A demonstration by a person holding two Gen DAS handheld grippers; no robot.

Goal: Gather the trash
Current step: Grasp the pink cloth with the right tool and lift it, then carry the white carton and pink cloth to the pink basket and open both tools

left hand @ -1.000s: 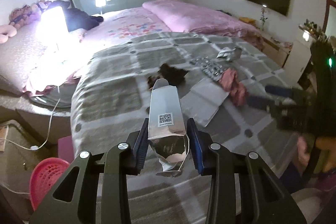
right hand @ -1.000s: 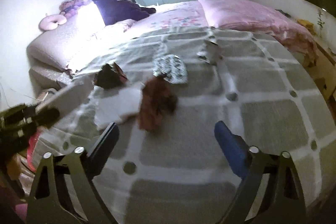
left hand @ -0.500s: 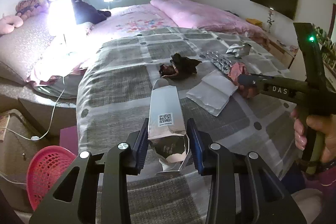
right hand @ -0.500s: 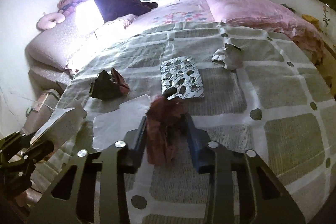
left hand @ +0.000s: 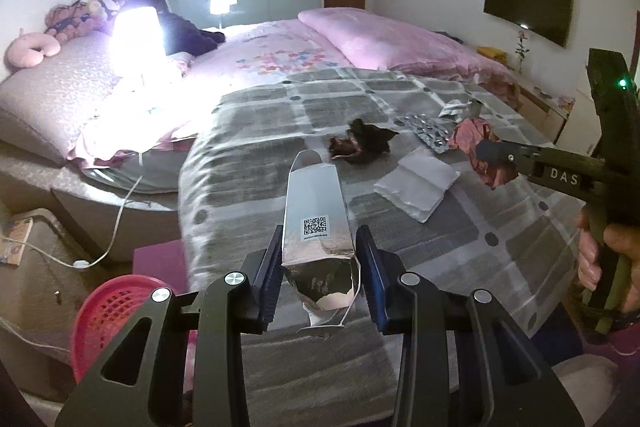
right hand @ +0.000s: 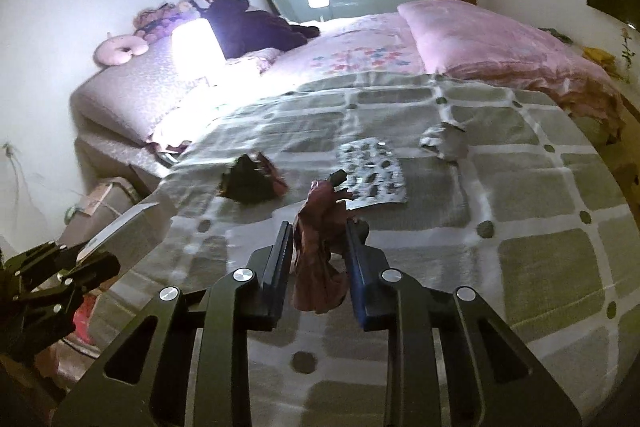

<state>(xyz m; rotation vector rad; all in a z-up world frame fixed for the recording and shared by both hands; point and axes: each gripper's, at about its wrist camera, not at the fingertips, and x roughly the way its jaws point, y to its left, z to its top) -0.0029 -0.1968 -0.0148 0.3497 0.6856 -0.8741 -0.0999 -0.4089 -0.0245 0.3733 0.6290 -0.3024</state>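
Left wrist view: we've got the left gripper [left hand: 318, 269] clenched on a silver carton [left hand: 316, 223], its long axis pointing straight away from us over the grey checked bed [left hand: 256, 131]. Our right gripper [right hand: 318, 259] is closing its fingers on a crumpled reddish wrapper [right hand: 320, 251], standing upright between them, lifted off the bed.

Left gripper [left hand: 319, 263] clamping a silver carton [left hand: 316, 223], grey checked bed [left hand: 256, 163], red basket [left hand: 116, 323] below, right gripper [left hand: 490, 151] pinching a pink wrapper [left hand: 476, 137]
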